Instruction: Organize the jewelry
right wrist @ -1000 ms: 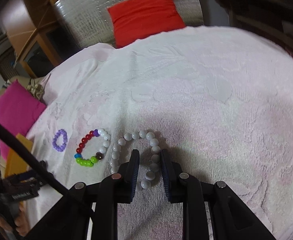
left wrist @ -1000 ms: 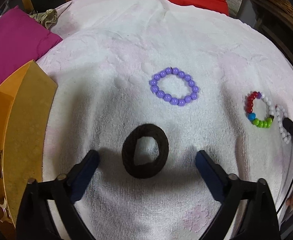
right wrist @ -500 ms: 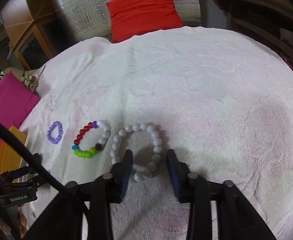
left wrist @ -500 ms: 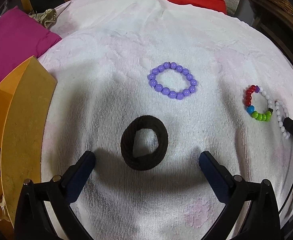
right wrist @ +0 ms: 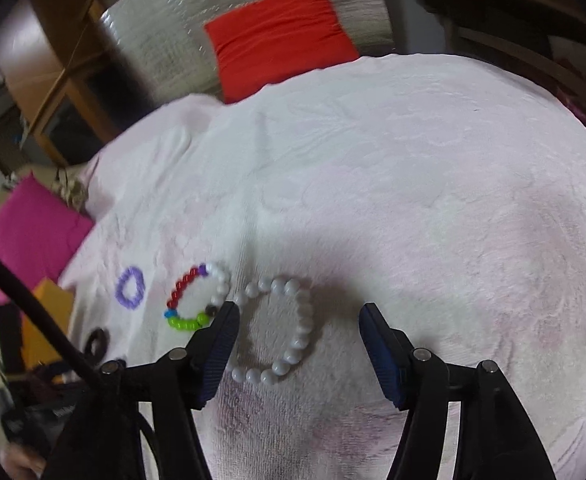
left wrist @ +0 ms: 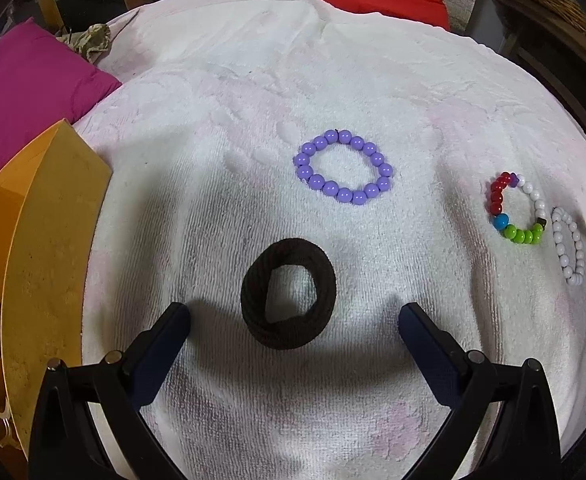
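Four pieces lie in a row on the white towel [left wrist: 221, 208]: a dark brown hair tie [left wrist: 288, 305], a purple bead bracelet [left wrist: 343, 172], a multicoloured bead bracelet [left wrist: 517, 213] and a white pearl bracelet [left wrist: 569, 245]. My left gripper [left wrist: 293, 316] is open, its fingers on either side of the hair tie and apart from it. In the right wrist view the pearl bracelet [right wrist: 277, 328] rests flat on the towel [right wrist: 433, 184]. My right gripper [right wrist: 297, 312] straddles it with jaws opening, and neither pad presses on it. The multicoloured bracelet [right wrist: 193, 298] and purple bracelet [right wrist: 130, 288] lie to its left.
A yellow wooden box [left wrist: 33, 264] stands along the towel's left edge, with a magenta cushion [left wrist: 25, 88] behind it. A red cushion [right wrist: 277, 32] leans at the far side. A black cable [right wrist: 33, 312] crosses the lower left of the right wrist view.
My right gripper was shut on the pearl bracelet's beads and has opened wide, leaving the bracelet on the towel. The left gripper has stayed over the hair tie.
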The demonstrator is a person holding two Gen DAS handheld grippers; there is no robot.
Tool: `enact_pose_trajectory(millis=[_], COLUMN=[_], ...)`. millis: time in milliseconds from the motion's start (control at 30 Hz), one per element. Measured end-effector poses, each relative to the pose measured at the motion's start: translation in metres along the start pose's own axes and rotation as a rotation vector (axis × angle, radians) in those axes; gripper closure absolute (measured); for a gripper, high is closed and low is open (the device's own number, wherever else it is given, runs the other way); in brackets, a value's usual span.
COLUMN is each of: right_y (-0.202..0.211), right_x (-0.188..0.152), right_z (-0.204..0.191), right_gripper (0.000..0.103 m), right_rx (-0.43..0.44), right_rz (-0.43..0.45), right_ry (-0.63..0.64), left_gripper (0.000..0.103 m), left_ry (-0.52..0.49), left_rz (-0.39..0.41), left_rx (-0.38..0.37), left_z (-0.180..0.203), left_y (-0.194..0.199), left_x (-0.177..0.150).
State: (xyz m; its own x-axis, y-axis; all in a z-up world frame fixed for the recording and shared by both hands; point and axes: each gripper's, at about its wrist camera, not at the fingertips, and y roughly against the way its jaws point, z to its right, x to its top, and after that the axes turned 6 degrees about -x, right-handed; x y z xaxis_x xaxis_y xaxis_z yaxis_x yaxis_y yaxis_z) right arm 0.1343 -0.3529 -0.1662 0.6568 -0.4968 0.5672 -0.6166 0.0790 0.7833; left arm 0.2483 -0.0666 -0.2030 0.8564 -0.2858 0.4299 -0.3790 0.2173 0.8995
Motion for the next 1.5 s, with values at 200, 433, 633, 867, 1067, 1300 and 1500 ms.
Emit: enact_pose_trajectory(millis=[200, 433, 633, 867, 1067, 1300, 1500], right_y=[0.01, 0.006, -0.012, -0.029, -0.032, -0.028, -0.021], right_x=[0.012, 0.014, 0.01, 0.006, -0.004, -0.007, 0.0], right_z=[0.021, 0.025, 0.012, -0.001, -0.029, -0.044, -0.03], right_gripper=[0.05, 0.066, 0.067, 0.074, 0.092, 0.093, 0.093], right_rx=[0.022, 0.069, 0.075, -0.001, -0.095, -0.142, -0.11], right_rz=[0.003, -0.038, -0.104, -0.104, -0.061, -0.005, -0.007], right_ry=[-0.061, -0.068, -0.027, 0.032, 0.181, 0.257, 0.185], left_gripper=[0.0, 0.0, 0.0, 0.0, 0.0, 0.029, 0.03], left_ry=[-0.016, -0.029, -0.034, -0.097, -0.122, -0.031, -0.033], left_rz=[0.014, 0.045, 0.037, 0.067, 0.104, 0.107, 0.091], left_rx=[-0.006, -0.005, -0.011, 0.025, -0.009, -0.011, -0.013], left_z=[0.001, 0.001, 0.0, 0.0, -0.002, -0.018, -0.014], left_y=[0.001, 0.003, 0.005, 0.021, 0.04, 0.033, 0.021], left_x=[-0.002, -0.006, -0.005, -0.01, -0.022, -0.008, -0.001])
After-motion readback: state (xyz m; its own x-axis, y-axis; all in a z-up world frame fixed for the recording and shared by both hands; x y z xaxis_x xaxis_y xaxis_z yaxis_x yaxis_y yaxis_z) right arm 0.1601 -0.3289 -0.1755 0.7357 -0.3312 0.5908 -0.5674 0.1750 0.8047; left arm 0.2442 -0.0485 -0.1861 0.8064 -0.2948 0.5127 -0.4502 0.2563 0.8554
